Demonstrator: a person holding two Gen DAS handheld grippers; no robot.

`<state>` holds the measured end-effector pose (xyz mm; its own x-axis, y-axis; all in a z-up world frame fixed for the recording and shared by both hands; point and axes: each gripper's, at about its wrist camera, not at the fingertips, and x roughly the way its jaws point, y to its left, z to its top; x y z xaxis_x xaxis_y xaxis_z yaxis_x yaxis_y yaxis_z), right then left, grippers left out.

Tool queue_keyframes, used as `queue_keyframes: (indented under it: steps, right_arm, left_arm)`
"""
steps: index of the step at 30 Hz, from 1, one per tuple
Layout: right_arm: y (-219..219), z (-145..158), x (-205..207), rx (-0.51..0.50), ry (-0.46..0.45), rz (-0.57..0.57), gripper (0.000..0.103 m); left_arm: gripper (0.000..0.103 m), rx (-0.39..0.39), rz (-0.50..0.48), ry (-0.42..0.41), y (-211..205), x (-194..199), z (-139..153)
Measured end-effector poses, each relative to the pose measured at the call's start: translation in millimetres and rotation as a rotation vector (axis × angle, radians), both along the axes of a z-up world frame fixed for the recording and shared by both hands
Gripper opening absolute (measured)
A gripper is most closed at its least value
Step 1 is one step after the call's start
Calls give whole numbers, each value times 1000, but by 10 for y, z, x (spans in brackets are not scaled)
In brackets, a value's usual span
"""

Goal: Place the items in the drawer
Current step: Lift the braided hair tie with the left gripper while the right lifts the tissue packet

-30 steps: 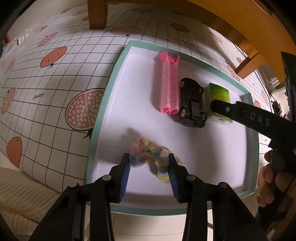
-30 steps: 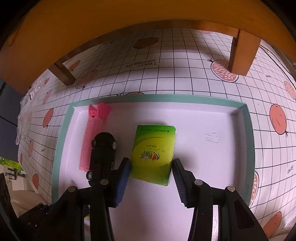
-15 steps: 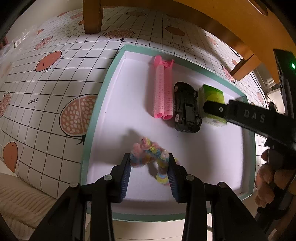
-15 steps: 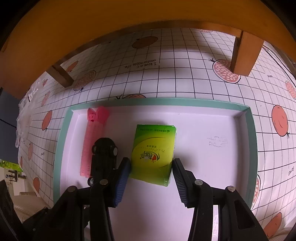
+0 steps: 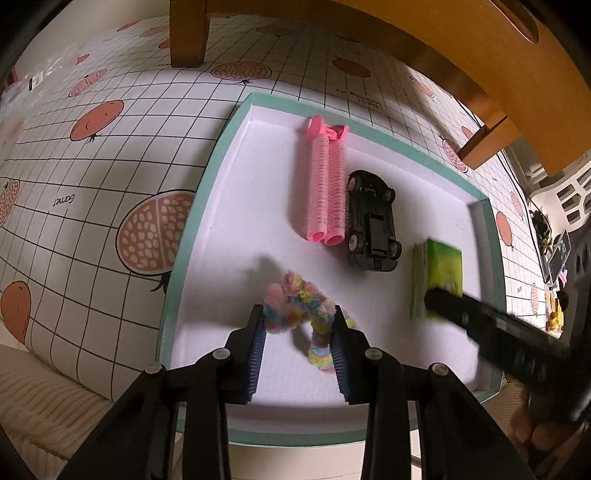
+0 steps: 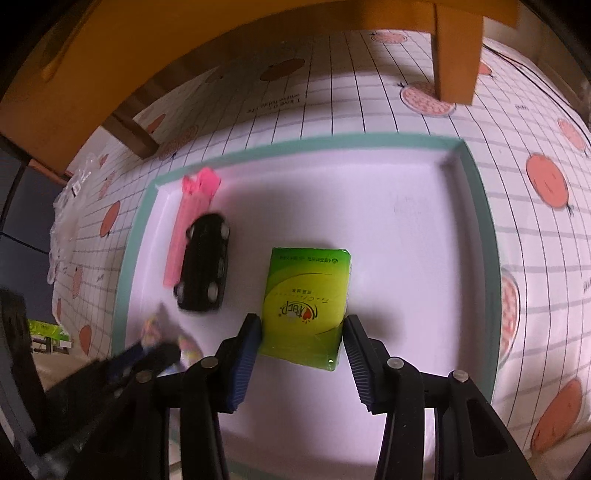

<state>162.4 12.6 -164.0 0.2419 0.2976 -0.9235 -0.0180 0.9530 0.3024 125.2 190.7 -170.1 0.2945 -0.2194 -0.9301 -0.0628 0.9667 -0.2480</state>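
A shallow drawer [image 5: 207,192] with a white floor and a teal rim [image 6: 480,221] lies open on a fruit-print mat. Inside it, pink hair rollers [image 5: 327,184] lie beside a black toy car [image 5: 373,221] turned on its roof. My left gripper [image 5: 299,325] is shut on a fuzzy pastel scrunchie [image 5: 299,306] near the drawer's front edge. My right gripper [image 6: 303,339] is shut on a green tissue pack [image 6: 306,295], low over the floor and to the right of the car [image 6: 205,266]. In the left wrist view, one of the right gripper's fingers [image 5: 480,317] covers the pack's [image 5: 441,269] near corner.
Wooden furniture legs [image 5: 188,33] [image 6: 458,51] stand on the mat [image 5: 92,147] behind the drawer, under an orange wooden top. A hand [image 5: 535,435] holds the right gripper at the lower right. A ribbed beige cushion [image 5: 37,398] lies at the lower left.
My right gripper has carried the green pack to the right, away from the car. My left gripper stays near the drawer's front with the scrunchie, its fingers slightly closer together.
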Motion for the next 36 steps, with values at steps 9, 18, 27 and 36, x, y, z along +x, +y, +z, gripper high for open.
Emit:
queue_keyframes:
  steps: [9,18,27,36]
  right_arm:
    - [-3,39,-280,3,9,6,49]
    - [-90,65,-374,17,13,-30,49]
    - [-205,535,-384,78,-96,-68,33]
    - [-236,840,-266,47,-170,-69,29]
  left_arm:
    - [24,-7,-23,-12,-76,15,4]
    - [23,-61,-18,-91,-38,-32,209]
    - [23,-96,-29,-269,25,-125,877]
    - [23,-93,-43,-338,95,-103,1120]
